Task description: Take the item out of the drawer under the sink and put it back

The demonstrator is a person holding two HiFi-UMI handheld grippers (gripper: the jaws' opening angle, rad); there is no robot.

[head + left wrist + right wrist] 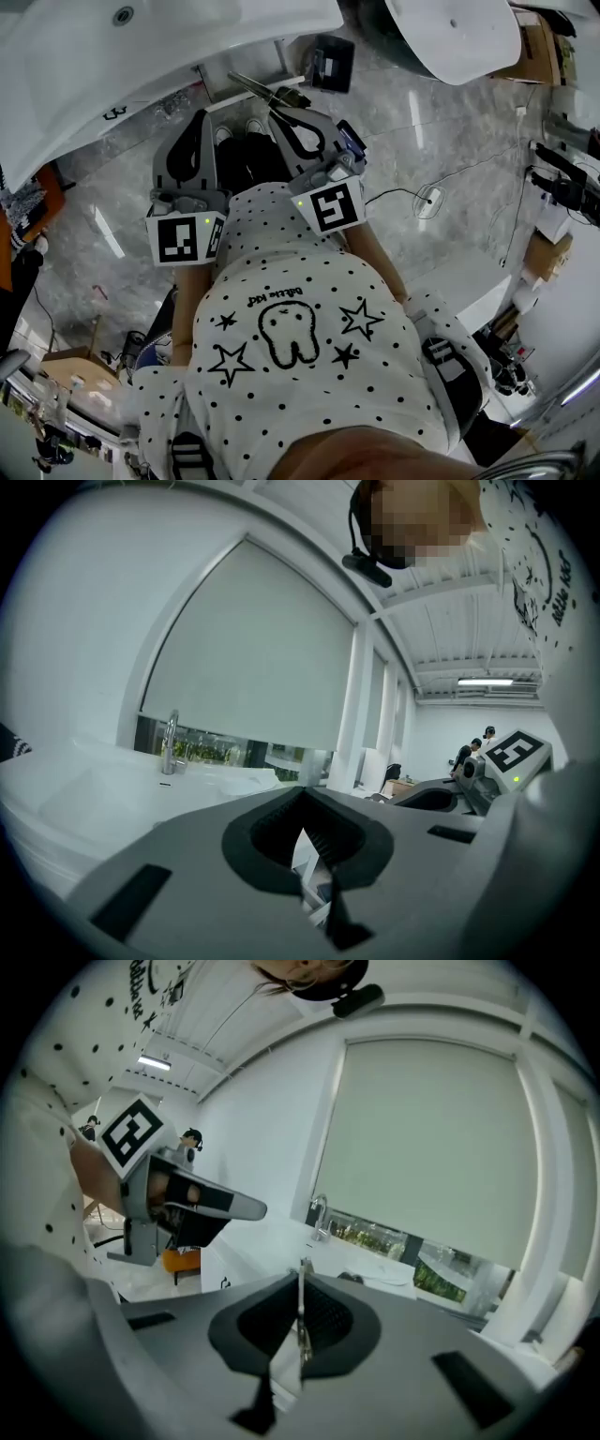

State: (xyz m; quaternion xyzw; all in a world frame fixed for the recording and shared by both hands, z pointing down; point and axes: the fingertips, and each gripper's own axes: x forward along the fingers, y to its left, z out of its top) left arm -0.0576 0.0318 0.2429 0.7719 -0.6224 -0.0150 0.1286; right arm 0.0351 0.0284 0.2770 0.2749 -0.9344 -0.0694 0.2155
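Faucet (170, 744) set on the sink (216, 37), left tool (201, 120) held just before the sink, right tool (278, 112) beside it, item (251, 86) clamped in the right tool, reaching toward the sink.

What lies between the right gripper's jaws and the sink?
Just the thin metal tool. It is pinched in the right gripper and sticks out toward the white sink. The head view shows this best.
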